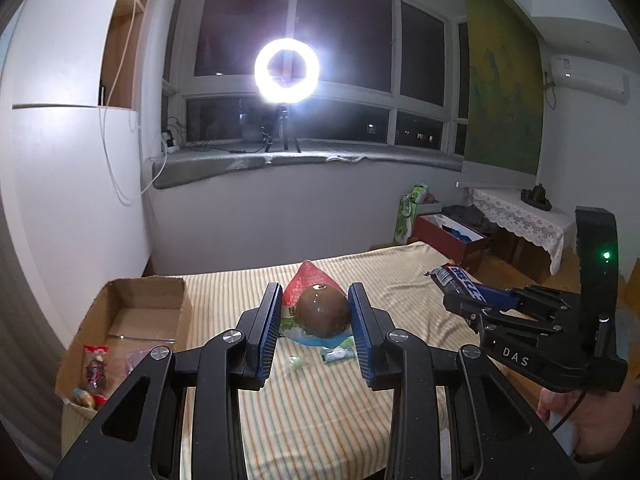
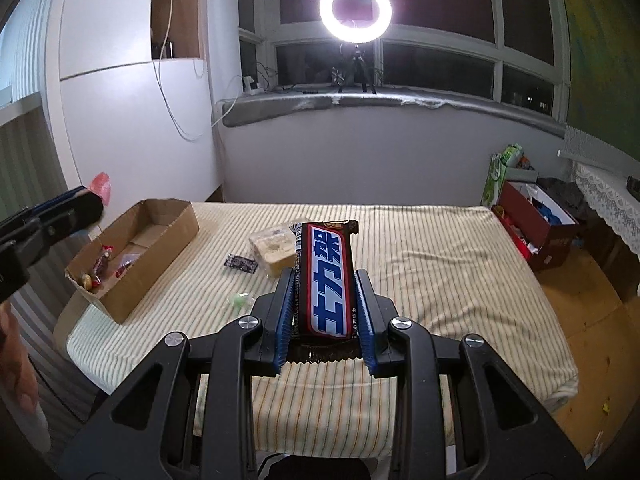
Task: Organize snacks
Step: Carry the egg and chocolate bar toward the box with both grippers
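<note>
We hold two snacks clear of the striped bedcover (image 2: 420,248). In the left wrist view, the left gripper (image 1: 314,312) sits at lower centre with its blue pads closed narrowly on a sealed snack pack (image 1: 316,308). The pack carries a glossy brown dome at its front and a red brick-pattern peak behind. Its lower edge shows green and blue print too small to read.

In the right wrist view, the right gripper (image 2: 324,296) sits at lower centre, its pads pressed against the long sides of a chocolate bar (image 2: 326,276). The bar has a dark wrapper with a red-edged blue band and white lettering. Its near crimped end lies behind the jaw bases.

A cardboard box (image 2: 160,256) stands at centre left of that view and holds a few wrapped sweets (image 2: 102,266) at its near end. A pale packet (image 2: 272,248), partly hidden by the bar, a small dark sachet (image 2: 240,263) and a blurred green item (image 2: 239,300) lie on the cover.
</note>
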